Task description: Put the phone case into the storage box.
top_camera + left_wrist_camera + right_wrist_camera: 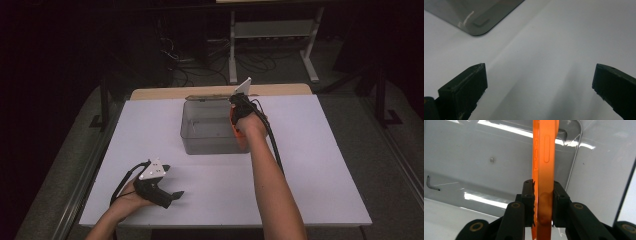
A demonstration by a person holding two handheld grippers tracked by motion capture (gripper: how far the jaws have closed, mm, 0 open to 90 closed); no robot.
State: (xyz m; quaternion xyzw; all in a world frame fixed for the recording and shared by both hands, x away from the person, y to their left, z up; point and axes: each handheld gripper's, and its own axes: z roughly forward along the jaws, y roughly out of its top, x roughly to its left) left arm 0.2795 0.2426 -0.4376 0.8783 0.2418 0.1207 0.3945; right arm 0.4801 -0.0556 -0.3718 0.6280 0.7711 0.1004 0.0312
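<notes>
An orange phone case (545, 157) stands on edge between the pads of my right gripper (543, 185), which is shut on its lower part. In the high view the right gripper (239, 112) points down at the right end of a clear plastic bin (210, 149), with the orange case (234, 125) hanging inside it near the right wall. The bin's pale floor (474, 157) lies just beyond the case. My left gripper (172, 181) rests low on the white table near the front left, its jaws wide apart. Nothing sits between them (540, 80).
The white table top (310, 175) stretches around the bin. A corner of the bin (479, 17) is at the upper left in the left gripper view. A small bent dark mark (431, 184) lies in the bin. Dark floor and a metal frame (272, 35) lie beyond.
</notes>
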